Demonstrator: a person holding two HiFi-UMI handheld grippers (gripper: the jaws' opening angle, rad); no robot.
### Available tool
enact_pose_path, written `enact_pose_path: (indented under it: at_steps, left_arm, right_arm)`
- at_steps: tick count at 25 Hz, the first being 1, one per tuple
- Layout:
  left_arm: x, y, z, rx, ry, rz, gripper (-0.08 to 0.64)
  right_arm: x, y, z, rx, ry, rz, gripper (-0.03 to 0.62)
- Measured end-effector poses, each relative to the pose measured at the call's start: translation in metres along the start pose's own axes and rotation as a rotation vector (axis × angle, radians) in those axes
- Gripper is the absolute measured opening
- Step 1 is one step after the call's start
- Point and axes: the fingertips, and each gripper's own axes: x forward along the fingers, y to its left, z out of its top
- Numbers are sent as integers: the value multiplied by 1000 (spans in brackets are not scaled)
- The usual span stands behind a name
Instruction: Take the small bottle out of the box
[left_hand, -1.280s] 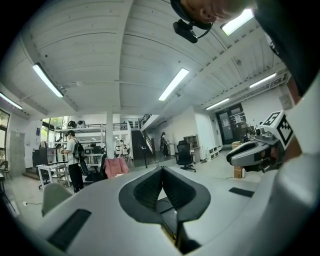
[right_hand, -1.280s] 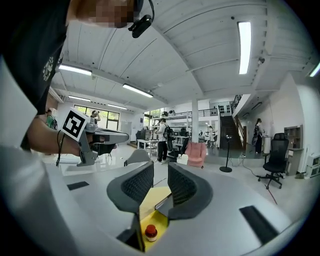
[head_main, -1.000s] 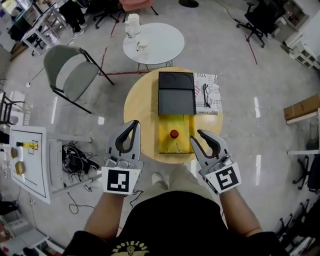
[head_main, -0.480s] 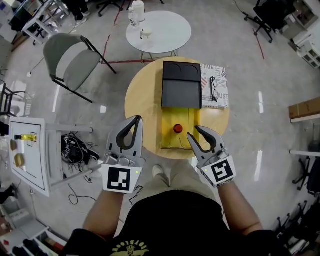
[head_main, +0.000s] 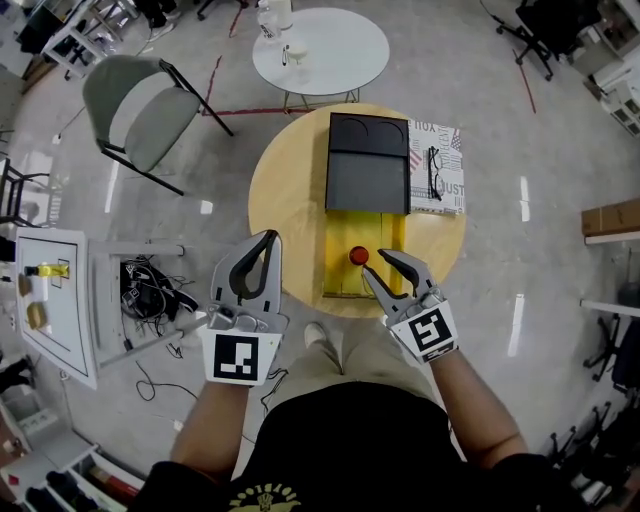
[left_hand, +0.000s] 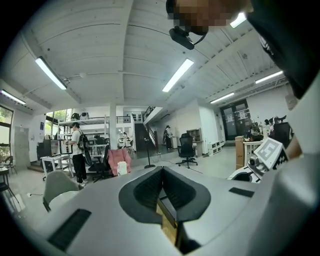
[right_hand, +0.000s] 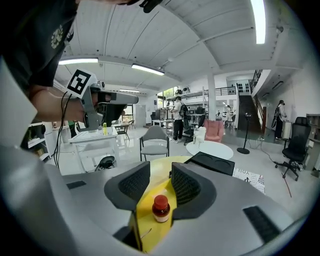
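A round, pale wood counter (head_main: 290, 195) stands on a glossy grey floor (head_main: 500, 140). The yellow box (head_main: 340, 280) lies at its near edge, with the black lid (head_main: 368, 165) thrown open on the box's far side. The bottle (head_main: 358, 256) — small, red-capped — stands upright inside the box, about at its middle. Just right of the box's lid lies a printed paper (head_main: 447, 150) with glasses (head_main: 431, 172) on it. Beyond the box stands a white counter (head_main: 335, 50), and well to the left of the box, out on the floor, a grey chair (head_main: 135, 115). The right claw (head_main: 375, 264) hangs over the box's near right part, released. Its jaws have just been opening, and the bottle shows ahead through the gap, with neither pad on it. The left claw (head_main: 270, 242) hovers left of the box, off the counter's edge — clenched, with nothing in it.
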Motion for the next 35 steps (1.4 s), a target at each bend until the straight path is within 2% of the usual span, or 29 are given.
enact_pose_path:
  at_steps: [6,9,21,29,35]
  left_arm:
    - [2,1,-17,9,30,9,14]
    - [3,3,-26,4,45,19,14]
    - [5,4,-52,-7,85,36,14]
    - [1,4,-65,-12,103,38,14]
    - [-3,1,-70,-16,118,29,14]
  right_arm:
    - [17,-1,-21,33,35,20,150]
    - [27,0,-34,7,35,44,152]
    - [52,7,-74,41,122,92,167]
    - [58,-2,-75,17,111,67,169]
    - [58,-8,-80,14,128,46,196]
